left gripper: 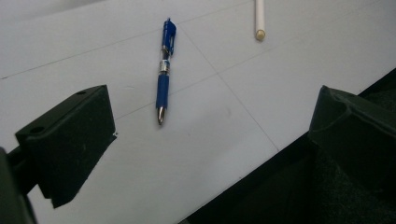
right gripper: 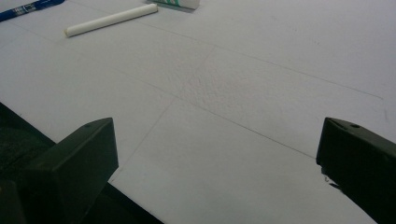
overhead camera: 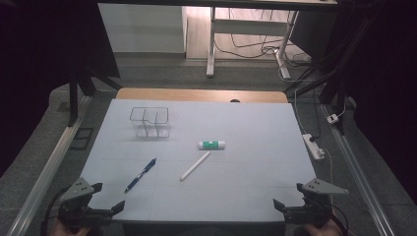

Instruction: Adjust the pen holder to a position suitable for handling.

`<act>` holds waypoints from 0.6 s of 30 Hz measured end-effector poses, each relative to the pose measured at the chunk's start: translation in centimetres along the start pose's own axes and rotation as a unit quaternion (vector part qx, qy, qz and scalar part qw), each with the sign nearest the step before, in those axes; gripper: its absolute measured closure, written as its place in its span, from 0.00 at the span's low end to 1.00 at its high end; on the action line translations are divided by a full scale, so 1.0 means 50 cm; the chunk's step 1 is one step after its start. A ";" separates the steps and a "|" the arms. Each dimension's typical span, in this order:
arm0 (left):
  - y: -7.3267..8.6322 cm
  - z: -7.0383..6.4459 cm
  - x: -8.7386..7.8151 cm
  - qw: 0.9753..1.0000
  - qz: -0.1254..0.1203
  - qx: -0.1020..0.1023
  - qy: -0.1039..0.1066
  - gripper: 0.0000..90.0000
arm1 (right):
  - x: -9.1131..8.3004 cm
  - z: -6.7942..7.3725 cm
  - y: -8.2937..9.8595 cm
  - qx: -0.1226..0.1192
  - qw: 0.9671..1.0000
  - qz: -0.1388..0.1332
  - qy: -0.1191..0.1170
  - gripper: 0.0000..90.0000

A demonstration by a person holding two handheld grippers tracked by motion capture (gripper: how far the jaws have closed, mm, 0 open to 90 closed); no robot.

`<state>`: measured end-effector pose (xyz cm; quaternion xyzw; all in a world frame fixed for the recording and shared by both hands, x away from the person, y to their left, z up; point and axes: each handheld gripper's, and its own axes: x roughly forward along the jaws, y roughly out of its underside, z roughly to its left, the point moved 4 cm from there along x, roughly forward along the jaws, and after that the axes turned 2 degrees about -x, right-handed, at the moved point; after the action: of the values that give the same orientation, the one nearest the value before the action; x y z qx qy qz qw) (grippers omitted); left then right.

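Note:
A blue pen [overhead camera: 140, 175] [left gripper: 164, 70] lies on the white table cover [overhead camera: 236, 128], left of centre, tip toward me. A white stick [overhead camera: 194, 165] [left gripper: 259, 18] [right gripper: 111, 19] lies slanted in the middle, and a white tube with a green label [overhead camera: 212, 145] [right gripper: 180, 3] lies just behind it. A clear wire-edged holder [overhead camera: 150, 122] stands at the back left. My left gripper [overhead camera: 107, 196] [left gripper: 210, 135] rests open at the front left corner, short of the pen. At the front right corner my right gripper [overhead camera: 287, 196] [right gripper: 217, 158] is open with nothing between its jaws.
Beyond the table cover a wooden table edge [overhead camera: 201, 94] shows. A power strip [overhead camera: 313, 146] and cables lie on the floor at the right. Metal rails [overhead camera: 46, 172] run along both sides. A desk frame [overhead camera: 246, 34] stands behind.

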<state>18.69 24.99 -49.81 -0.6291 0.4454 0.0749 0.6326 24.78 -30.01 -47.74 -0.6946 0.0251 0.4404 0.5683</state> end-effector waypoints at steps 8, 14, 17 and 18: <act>0.000 0.003 0.000 1.000 -0.001 -0.008 0.001 0.00 | 0.001 0.000 0.000 -0.001 1.000 0.002 -0.003 0.00; 0.000 0.005 0.002 1.000 0.005 -0.010 0.012 0.00 | 0.002 0.002 0.000 -0.004 1.000 0.001 -0.006 0.00; 0.000 0.007 0.002 1.000 0.005 -0.014 0.016 0.00 | 0.002 0.003 0.000 -0.005 1.000 0.003 -0.005 0.00; -0.001 0.007 0.002 1.000 0.004 -0.014 0.017 0.00 | 0.002 0.003 0.000 -0.005 1.000 0.003 -0.006 0.00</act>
<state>18.92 25.23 -49.90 -0.6374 0.4572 0.0730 0.6159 24.78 -29.83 -47.79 -0.6949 0.0220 0.4462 0.5634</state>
